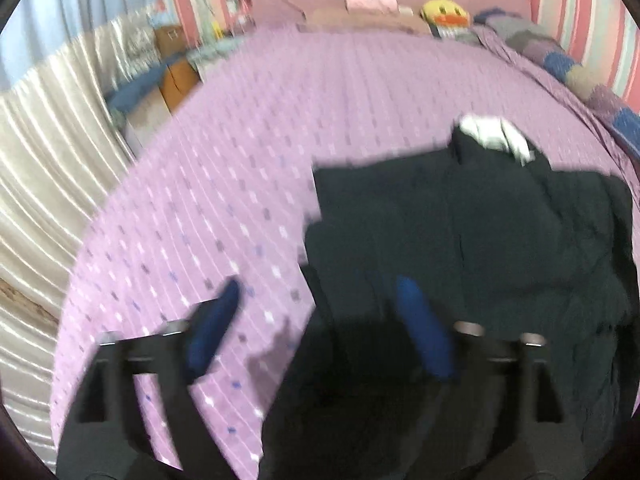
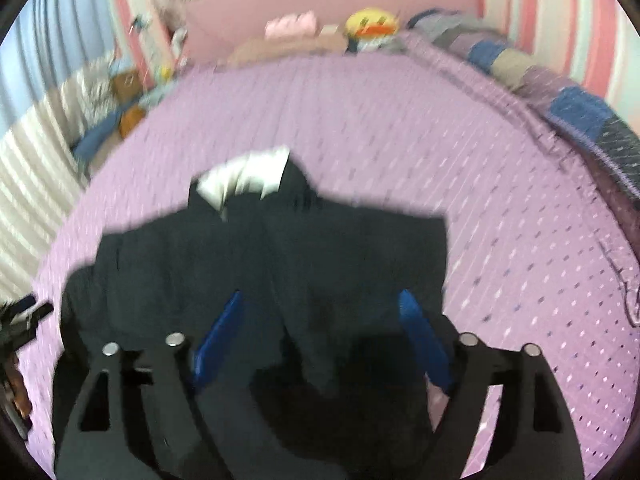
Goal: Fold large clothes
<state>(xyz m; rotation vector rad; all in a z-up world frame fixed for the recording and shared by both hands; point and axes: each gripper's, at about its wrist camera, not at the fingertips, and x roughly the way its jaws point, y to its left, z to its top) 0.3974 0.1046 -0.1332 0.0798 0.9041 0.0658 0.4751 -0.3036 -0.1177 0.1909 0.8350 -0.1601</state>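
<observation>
A dark navy garment (image 1: pixel 480 232) with a white collar (image 1: pixel 494 132) lies partly folded on the purple patterned bedspread (image 1: pixel 280 140). My left gripper (image 1: pixel 320 292) is open above the garment's left edge, one blue finger (image 1: pixel 216 328) over the bedspread and the other over the cloth. In the right wrist view the garment (image 2: pixel 280 260) and its collar (image 2: pixel 248 178) lie in front of my right gripper (image 2: pixel 320 300), which is open and empty above the garment's near part. The left gripper shows at that view's left edge (image 2: pixel 24 320). Both views are blurred.
A pink headboard (image 2: pixel 340 4), a yellow duck toy (image 2: pixel 372 24) and pink items (image 2: pixel 290 26) are at the bed's far end. A patchwork blanket (image 2: pixel 572 108) lies along the right edge. Pale curtains (image 1: pixel 48 152) and cardboard boxes (image 1: pixel 176 80) stand on the left.
</observation>
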